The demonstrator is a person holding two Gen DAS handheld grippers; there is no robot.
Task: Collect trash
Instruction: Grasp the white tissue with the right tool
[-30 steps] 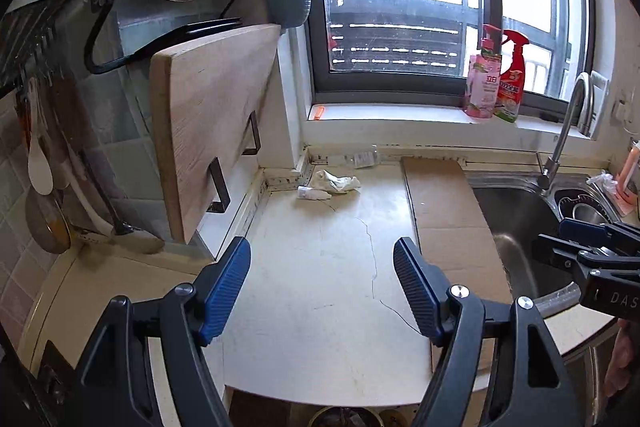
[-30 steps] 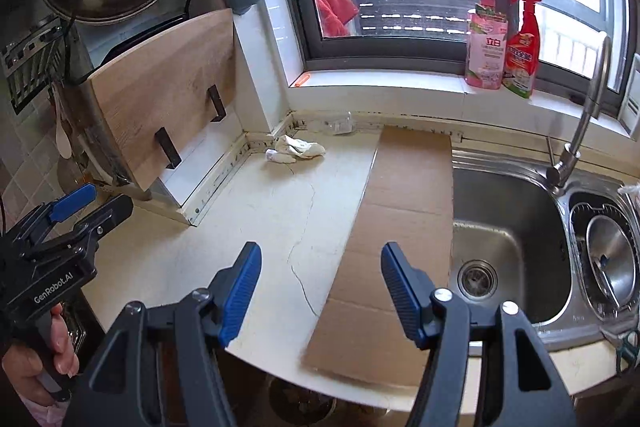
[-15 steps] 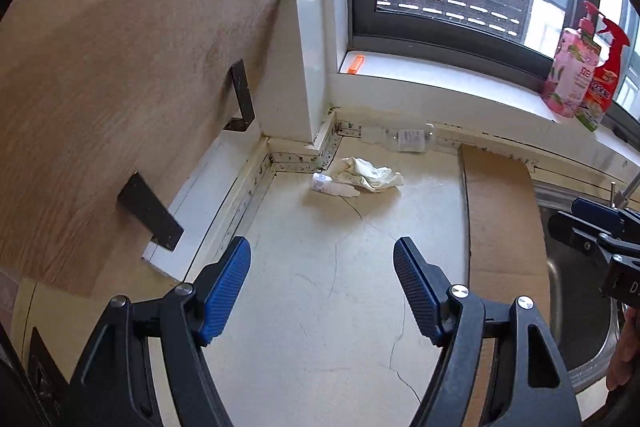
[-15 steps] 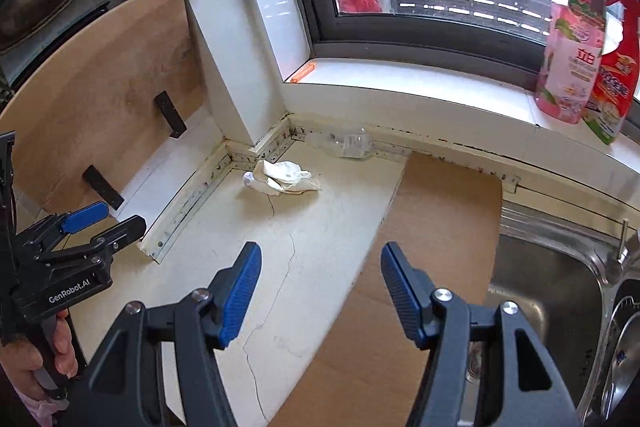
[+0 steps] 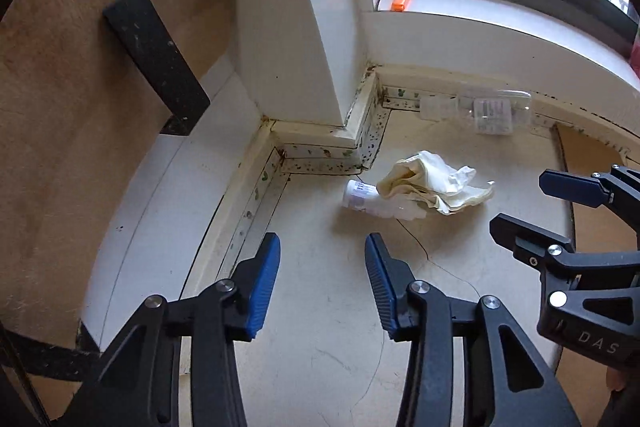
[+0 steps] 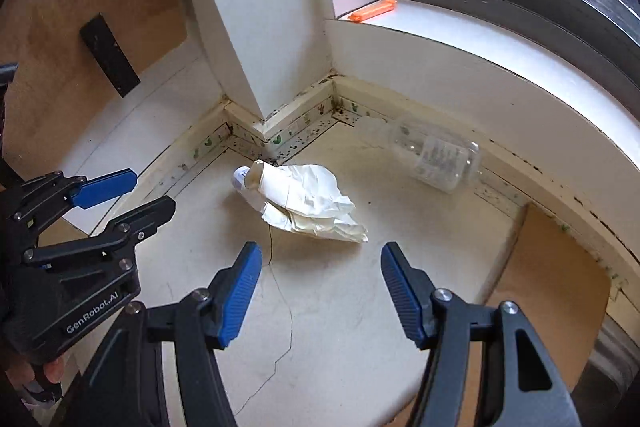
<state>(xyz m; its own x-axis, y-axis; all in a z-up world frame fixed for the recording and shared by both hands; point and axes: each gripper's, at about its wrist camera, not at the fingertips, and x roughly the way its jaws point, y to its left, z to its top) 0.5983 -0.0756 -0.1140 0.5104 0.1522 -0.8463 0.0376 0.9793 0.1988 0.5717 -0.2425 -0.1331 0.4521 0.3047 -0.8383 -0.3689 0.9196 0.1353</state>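
Both grippers closing in on the corner trash
Crumpled tissue (image 6: 316, 203) lies just ahead of the right gripper (image 6: 320, 291), jaws wide, empty; left gripper (image 5: 320, 287) jaws just narrowed, nothing between.

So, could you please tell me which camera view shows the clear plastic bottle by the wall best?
The right wrist view: the clear plastic bottle lies on its side, large and whole, its printed label visible. In the left wrist view the bottle is smaller, farther off and fainter against the wall.

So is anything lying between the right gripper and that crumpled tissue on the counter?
Nothing visible does. Only bare, cracked countertop lies between the open right gripper and the crumpled tissue. The small white bottle sits at its far left end.
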